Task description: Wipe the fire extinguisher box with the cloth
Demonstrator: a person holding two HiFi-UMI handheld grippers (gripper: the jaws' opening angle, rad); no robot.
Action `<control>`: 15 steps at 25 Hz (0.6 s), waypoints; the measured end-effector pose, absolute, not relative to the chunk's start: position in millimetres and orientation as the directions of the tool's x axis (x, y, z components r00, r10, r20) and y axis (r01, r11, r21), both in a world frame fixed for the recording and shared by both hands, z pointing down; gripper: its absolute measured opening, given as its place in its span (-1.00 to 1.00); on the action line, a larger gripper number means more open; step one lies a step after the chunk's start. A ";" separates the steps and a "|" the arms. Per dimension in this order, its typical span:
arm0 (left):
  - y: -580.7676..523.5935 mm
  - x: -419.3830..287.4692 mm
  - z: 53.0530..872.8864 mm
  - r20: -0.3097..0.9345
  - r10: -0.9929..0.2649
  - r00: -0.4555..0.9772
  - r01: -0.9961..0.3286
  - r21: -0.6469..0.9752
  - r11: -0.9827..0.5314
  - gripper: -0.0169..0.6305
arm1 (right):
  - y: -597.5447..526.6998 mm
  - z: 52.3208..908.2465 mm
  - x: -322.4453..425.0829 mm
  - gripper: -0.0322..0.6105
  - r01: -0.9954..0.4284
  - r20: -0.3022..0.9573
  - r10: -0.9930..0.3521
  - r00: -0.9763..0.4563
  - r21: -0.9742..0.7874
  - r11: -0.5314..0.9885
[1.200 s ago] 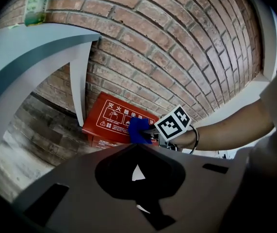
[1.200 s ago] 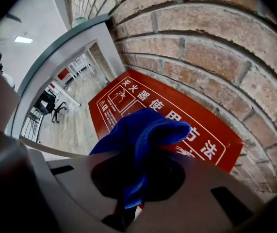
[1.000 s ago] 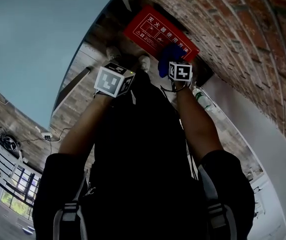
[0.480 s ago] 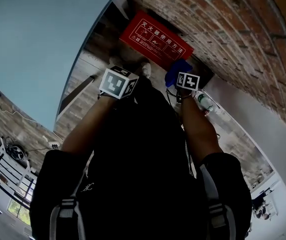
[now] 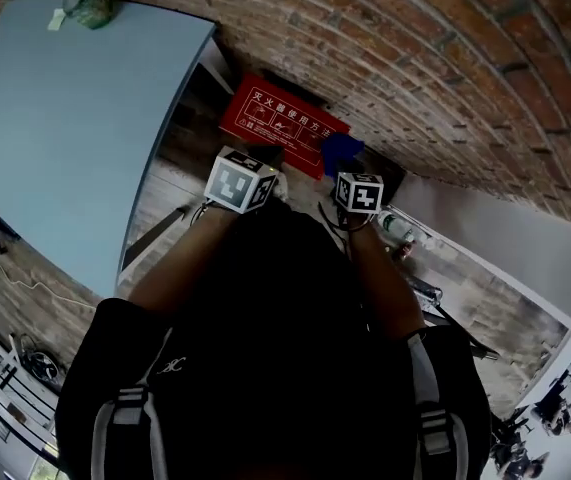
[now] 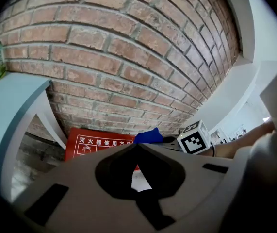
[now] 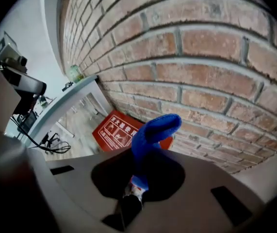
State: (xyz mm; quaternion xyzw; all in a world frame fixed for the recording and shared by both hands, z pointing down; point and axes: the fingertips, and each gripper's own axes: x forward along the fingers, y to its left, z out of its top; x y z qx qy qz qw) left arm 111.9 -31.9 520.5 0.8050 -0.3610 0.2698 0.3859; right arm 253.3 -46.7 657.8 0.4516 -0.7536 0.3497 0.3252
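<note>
We see a brick wall (image 5: 435, 58) filling the head view from 12 to 3 o'clock. A pale blue table (image 5: 55, 128) lies at 10 o'clock, with a plank floor (image 5: 170, 193) between the two. The red fire extinguisher box (image 5: 277, 118) sits at the wall's foot, at 12 o'clock from both grippers. The person's dark torso (image 5: 275, 368) and forearms block that view's lower half. A bottle (image 5: 397, 230) lies at 4 o'clock from the right gripper (image 7: 143, 152). That gripper's jaws are clenched on the blue cloth (image 7: 154, 130), which rises before the box's right end; we cannot tell whether it touches. The left gripper (image 6: 137, 147) has its jaws pressed together on nothing. Only the left gripper view shows the right one's marker cube (image 6: 195, 138), and only the head view shows the bottle.
</note>
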 end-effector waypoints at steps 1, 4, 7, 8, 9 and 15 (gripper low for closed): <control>-34.9 115.8 516.3 0.704 -0.383 0.598 -0.786 0.420 -0.454 -0.96 | -50.6 641.1 252.2 -0.77 -0.905 0.778 -0.490 -0.394 -0.236 0.354; -39.7 128.7 489.8 0.679 -0.409 0.609 -0.776 0.406 -0.482 -0.97 | -55.2 586.2 249.8 -0.77 -0.893 0.693 -0.577 -0.432 -0.236 0.384; -48.4 141.2 460.1 0.631 -0.450 0.633 -0.760 0.393 -0.518 -0.96 | -59.7 529.9 248.2 -0.77 -0.879 0.607 -0.647 -0.463 -0.222 0.421; -53.4 144.3 448.6 0.608 -0.466 0.643 -0.753 0.387 -0.533 -0.96 | -63.2 512.1 247.8 -0.77 -0.877 0.576 -0.670 -0.468 -0.211 0.431; -59.1 146.8 436.2 0.583 -0.483 0.653 -0.745 0.379 -0.549 -0.97 | -67.3 495.1 247.4 -0.77 -0.876 0.546 -0.694 -0.470 -0.194 0.440; -86.0 154.1 372.9 0.467 -0.550 0.693 -0.711 0.317 -0.627 -0.97 | -87.5 402.8 245.4 -0.77 -0.890 0.379 -0.806 -0.455 -0.195 0.412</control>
